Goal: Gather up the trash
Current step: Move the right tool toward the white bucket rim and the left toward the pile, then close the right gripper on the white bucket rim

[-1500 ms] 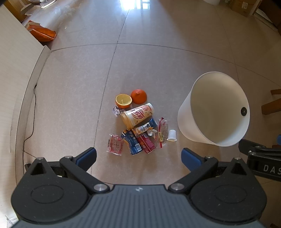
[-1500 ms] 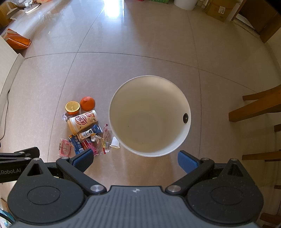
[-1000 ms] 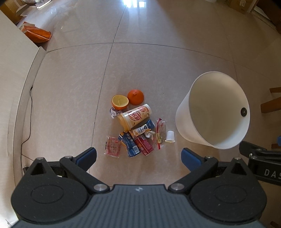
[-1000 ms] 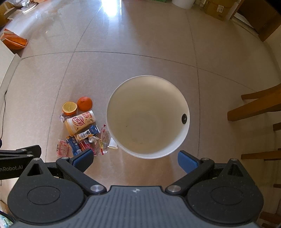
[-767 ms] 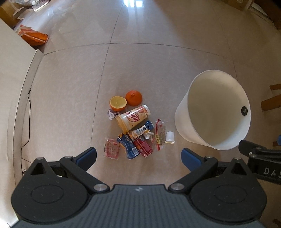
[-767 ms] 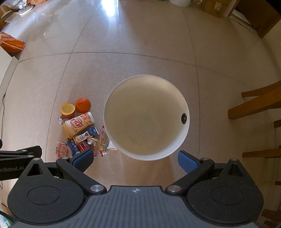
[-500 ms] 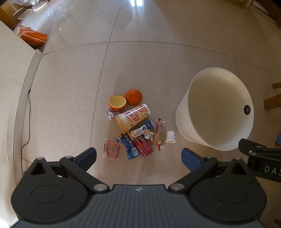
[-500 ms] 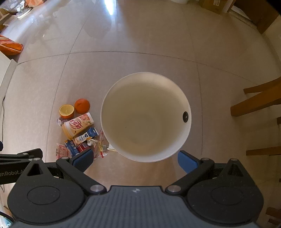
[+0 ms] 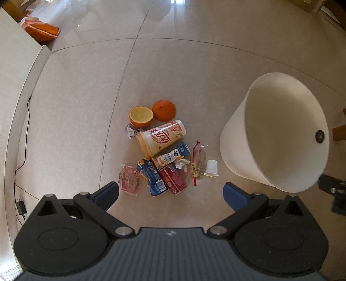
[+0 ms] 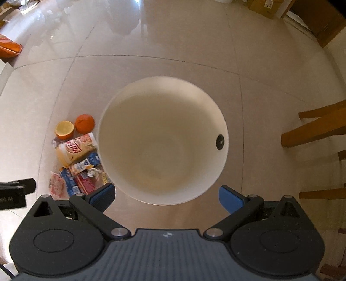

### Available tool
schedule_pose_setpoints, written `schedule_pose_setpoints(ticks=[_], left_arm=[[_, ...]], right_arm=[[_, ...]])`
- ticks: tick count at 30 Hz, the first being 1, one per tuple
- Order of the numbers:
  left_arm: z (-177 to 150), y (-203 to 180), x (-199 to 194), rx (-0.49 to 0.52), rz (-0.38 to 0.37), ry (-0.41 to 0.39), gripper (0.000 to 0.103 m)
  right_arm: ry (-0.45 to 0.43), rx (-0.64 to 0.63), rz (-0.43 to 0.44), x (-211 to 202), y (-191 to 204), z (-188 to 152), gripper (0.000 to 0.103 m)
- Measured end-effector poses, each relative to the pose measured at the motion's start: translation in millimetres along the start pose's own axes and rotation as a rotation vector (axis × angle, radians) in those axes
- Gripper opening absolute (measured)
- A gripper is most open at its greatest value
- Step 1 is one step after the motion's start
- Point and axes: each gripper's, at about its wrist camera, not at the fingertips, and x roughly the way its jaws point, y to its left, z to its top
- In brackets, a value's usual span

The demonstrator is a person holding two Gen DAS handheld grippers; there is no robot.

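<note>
A pile of trash lies on the tiled floor: two orange halves (image 9: 141, 114), a paper drink cup (image 9: 162, 137) on its side, several snack wrappers (image 9: 161, 175) and a small white cup (image 9: 210, 168). To its right stands an empty white bin (image 9: 235, 149). My left gripper (image 9: 170, 193) hovers open above the near edge of the pile. My right gripper (image 10: 165, 195) hangs open over the bin (image 10: 162, 140), whose rim hides part of the pile (image 10: 73, 160).
An orange bag (image 9: 42, 33) lies far left by a wall. A black cable (image 9: 20, 151) runs along the left baseboard. Wooden chair legs (image 10: 315, 127) stand to the right of the bin. Cardboard boxes (image 10: 261, 6) sit at the far back.
Both grippers have come lower and closer: the pile and the bin look larger. In the right wrist view the bin now covers more of the pile.
</note>
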Motion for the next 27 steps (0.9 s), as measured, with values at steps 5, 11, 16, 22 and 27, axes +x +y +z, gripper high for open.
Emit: schedule_pose_setpoints(ticks=[5,11,16,22,27], left_arm=[[-5.2,-0.7,18.0,0.019,0.027,0.006,0.102],[-10.3,2.7,39.4,0.039,0.028,-0.002,0.102],[-10.6,9.7,64.8,0.037,0.010,0.001,0.102],[-17.1,18.9,97.1,0.067,-0.002,-0.035,0.102],[-20.9,27.6,117.3,0.025,-0.067,-0.012,0.102]], right_arm=[[-0.007,-0.008,-0.022,14.5,-14.9,-0.5,0.103],[-0.010,-0.026,-0.085,42.8,-34.5,3.6,0.103],[-0.024,-0.007,-0.119,63.8,-51.5,14.4,0.103],[-0.046,0.017,-0.132,94.0,-72.4,38.6,0.099],[-0.016,0.014,-0.105,121.9,-89.9,56.5,0.079]])
